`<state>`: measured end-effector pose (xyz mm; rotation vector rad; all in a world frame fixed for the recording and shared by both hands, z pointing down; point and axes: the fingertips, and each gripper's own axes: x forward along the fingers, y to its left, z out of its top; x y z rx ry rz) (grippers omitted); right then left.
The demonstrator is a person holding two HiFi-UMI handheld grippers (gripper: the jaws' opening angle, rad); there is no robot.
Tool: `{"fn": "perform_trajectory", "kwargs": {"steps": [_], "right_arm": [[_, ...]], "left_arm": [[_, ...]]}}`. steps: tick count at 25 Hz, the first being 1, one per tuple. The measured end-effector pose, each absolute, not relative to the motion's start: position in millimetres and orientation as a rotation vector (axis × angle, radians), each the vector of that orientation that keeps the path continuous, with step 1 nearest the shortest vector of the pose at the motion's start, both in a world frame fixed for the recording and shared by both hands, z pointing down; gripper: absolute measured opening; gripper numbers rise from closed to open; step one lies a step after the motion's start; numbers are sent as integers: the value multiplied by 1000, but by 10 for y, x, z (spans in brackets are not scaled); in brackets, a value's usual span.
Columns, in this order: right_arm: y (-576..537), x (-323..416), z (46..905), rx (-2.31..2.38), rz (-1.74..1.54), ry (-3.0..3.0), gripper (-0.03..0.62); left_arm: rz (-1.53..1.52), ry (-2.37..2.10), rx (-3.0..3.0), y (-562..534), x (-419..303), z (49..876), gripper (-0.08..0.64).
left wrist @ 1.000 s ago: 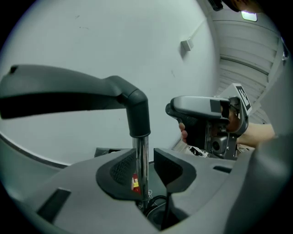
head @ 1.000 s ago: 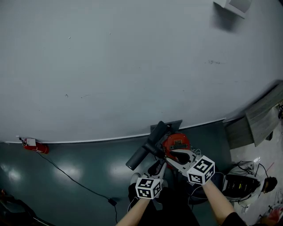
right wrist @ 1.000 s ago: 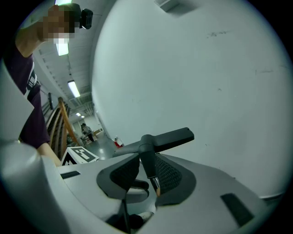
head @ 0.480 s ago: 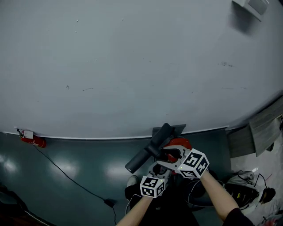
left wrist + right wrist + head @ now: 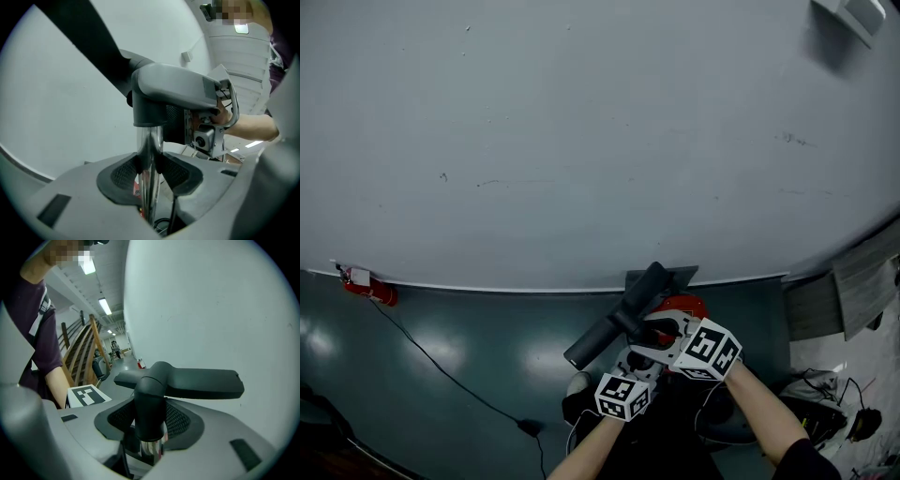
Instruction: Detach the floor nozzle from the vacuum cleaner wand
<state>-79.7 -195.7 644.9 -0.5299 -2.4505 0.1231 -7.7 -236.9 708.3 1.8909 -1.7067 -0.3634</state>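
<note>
Left hand-held gripper (image 5: pixel 150 174): its jaws are closing on the shiny chrome wand tube (image 5: pixel 150 150). The dark ribbed pads already lie against both sides of it, on the near side of the joint.
Floor nozzle: the black plastic T-shaped floor nozzle (image 5: pixel 187 383) sits on the wand's far end, mid-scene. It is off the floor, with its head crosswise close before the wall. Whether it touches the wall I cannot tell.
Right hand-held gripper (image 5: pixel 150 420): it is pinching the nozzle's thick round neck (image 5: pixel 150 404), with its jaws very wide. It sits just right of the left one.
Change: a second ago the right hand-held gripper lay nearer and further right, over the round red vacuum body (image 5: pixel 682 305). It has since come in onto the neck. The nozzle and the tube are joined as before.
Meaning: there is now one grip on each side of the joint, so the pull looks set up but not begun. No release catch shows.
Left room: the glossy dark green floor (image 5: pixel 356 375) is open. Only a thin black cable (image 5: pixel 450 367) crosses it, running from a small red canister (image 5: pixel 370 292) at the wall foot.
Far edge: the pale grey wall (image 5: pixel 581 141) stands just beyond the nozzle. There is likely little room to push the nozzle off that way, so drawing the tube nearward looks safer.
Right edge: a grey stepped structure (image 5: pixel 853 281) stands there, with a tangle of gear (image 5: pixel 825 412) nearer. That side is tighter.
</note>
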Motion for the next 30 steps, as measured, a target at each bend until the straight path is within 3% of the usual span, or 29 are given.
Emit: {"fn": "perform_trajectory", "kwargs": {"steps": [10, 15, 21, 27, 30], "right_arm": [[-1988, -799, 6438, -507, 126, -2468, 186], [-1911, -749, 6421, -523, -62, -2487, 186], [-1998, -805, 6438, -487, 136, -2457, 186], [-1889, -730, 6409, -498, -150, -2491, 186], [-1944, -764, 6432, -464, -5, -2478, 186]], "left_arm": [[-364, -1702, 1889, -2390, -75, 7079, 152], [-353, -1687, 1906, -2368, -63, 7074, 152], [-349, -1698, 1888, -2388, -77, 7083, 152], [-341, -1684, 1908, -2361, -53, 7077, 152], [-348, -1694, 1901, -2360, -57, 7076, 152]]}}
